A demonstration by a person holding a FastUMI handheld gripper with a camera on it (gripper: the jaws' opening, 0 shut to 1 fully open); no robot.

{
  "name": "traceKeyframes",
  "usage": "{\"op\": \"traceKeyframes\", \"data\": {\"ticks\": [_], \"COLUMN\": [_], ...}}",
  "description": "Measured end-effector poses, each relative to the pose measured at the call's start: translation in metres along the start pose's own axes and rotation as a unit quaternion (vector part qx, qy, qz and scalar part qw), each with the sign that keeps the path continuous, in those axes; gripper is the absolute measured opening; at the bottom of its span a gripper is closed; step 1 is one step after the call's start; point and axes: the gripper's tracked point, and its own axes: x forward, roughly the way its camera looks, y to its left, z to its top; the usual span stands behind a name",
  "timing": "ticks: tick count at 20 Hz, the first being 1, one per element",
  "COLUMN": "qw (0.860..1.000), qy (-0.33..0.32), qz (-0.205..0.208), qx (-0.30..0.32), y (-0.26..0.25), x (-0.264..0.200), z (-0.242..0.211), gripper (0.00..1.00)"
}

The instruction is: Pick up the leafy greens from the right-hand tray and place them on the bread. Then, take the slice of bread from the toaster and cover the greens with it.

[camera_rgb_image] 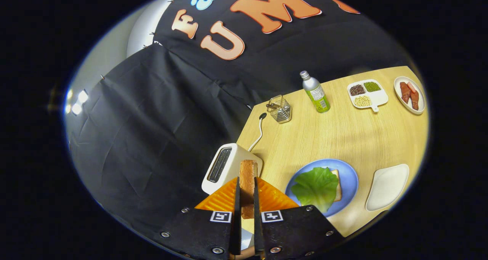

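I have the slice of bread (248, 183) pinched edge-on between both fingers of the tongs (247, 199), closed tight on it, its long axis running straight ahead along them. It hangs above the toaster (228, 166), whose slot looks empty. My target lies ahead and to the right: the lettuce leaf (316, 186) on the lower bread, on the blue plate (349, 176), beside the empty white tray (387, 186) on the tabletop (343, 134).

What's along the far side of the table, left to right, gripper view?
Wire basket → green bottle → divided dish of beans → plate of sausages. Nearer, the gripper is shut on the bread slice.
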Motion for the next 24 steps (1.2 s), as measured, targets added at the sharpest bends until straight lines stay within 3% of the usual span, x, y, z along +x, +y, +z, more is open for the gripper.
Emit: {"op": "traceKeyframes", "data": {"ticks": [16,24], "qw": [0.995,0.994], "qy": [0.024,0.028], "qz": [0.006,-0.025], "qx": [0.092,0.107], "y": [-0.089,-0.125], "x": [0.024,0.042], "z": [-0.047,-0.064], "gripper": [0.14,0.14]}}
